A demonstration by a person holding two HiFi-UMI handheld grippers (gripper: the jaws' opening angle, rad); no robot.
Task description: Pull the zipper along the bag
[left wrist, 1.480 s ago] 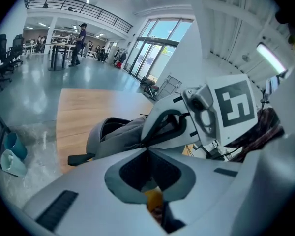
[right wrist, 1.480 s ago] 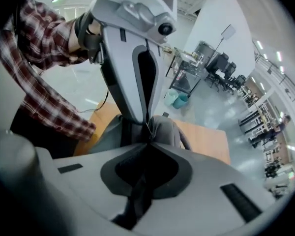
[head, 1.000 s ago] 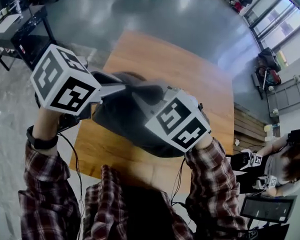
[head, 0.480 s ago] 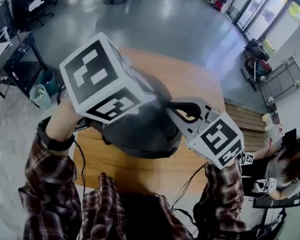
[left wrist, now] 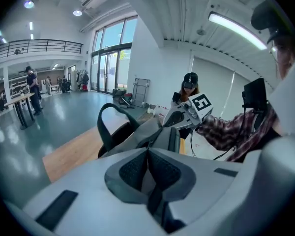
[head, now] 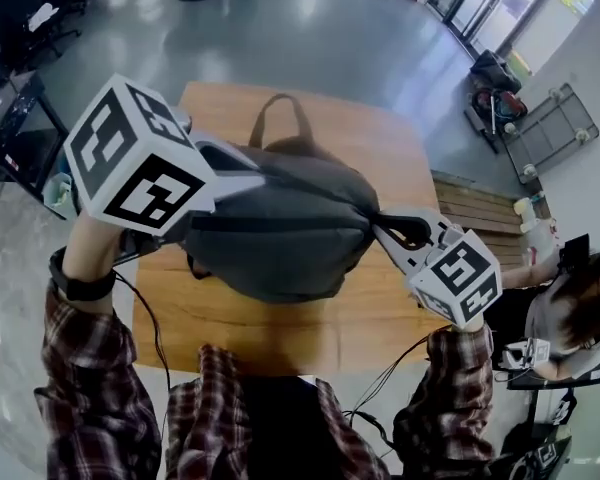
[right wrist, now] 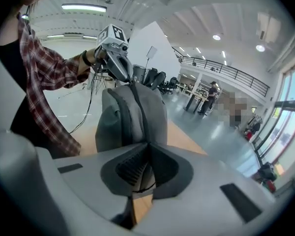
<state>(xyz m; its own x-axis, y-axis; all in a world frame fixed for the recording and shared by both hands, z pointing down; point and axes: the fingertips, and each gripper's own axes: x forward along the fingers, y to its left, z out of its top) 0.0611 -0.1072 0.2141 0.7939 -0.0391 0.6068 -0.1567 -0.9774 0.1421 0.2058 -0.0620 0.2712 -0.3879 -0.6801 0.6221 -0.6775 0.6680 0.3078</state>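
Observation:
A grey backpack [head: 280, 238] lies on the wooden table [head: 380, 158], its carry handle [head: 277, 118] at the far side. A dark zipper line [head: 280, 218] runs across its top. My left gripper [head: 255, 176] is shut on the fabric at the bag's left end; in the left gripper view [left wrist: 148, 150] grey cloth sits between the pads. My right gripper [head: 378, 228] is shut at the bag's right end, at the end of the zipper line. In the right gripper view [right wrist: 148, 149] a small grey tab with a thin cord is pinched there, with the bag [right wrist: 132, 114] stretched toward the left gripper [right wrist: 115, 53].
A seated person [head: 570, 318] with marker cubes is past the table's right edge, beside a wooden bench [head: 490, 218]. A wheeled cart [head: 545, 133] stands at the far right, dark desks [head: 10, 118] at the left. Grey floor surrounds the table.
My right gripper has travelled to the right along the bag's top, away from the left gripper. The bag now shows stretched between the two. The left gripper keeps its hold at the left end.

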